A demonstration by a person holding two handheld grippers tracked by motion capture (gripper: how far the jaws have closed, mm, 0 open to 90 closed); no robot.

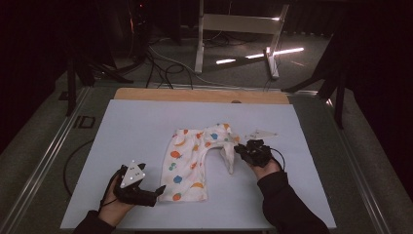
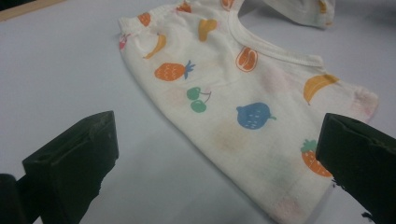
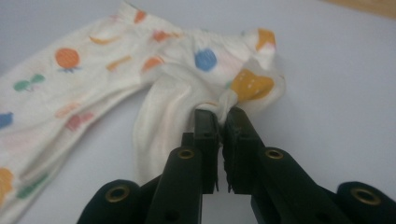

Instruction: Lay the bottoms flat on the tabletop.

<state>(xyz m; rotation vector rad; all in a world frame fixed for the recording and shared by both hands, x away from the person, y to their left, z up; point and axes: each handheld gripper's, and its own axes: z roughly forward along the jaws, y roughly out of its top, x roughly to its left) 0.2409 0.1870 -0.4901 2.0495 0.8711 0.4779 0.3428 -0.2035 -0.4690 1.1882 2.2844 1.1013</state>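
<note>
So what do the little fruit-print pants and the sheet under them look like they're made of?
Fruit-print pants: soft matte knit, probably cotton, with stitched hems, bunching limply where the right gripper pinches them. Sheet: smooth, pale blue-white, faintly glossy, maybe plastic or coated board.

White fruit-print kids' pants (image 1: pixel 187 161), one leg bunched, mid-table.

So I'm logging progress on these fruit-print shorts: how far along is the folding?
Early. Done: the shorts are on the white mat, one leg flat. In hand: the right tool has pinched the other leg's fabric, bunched up off the mat. Left: the left tool waits open beside the flat leg; no fold is finished.
</note>
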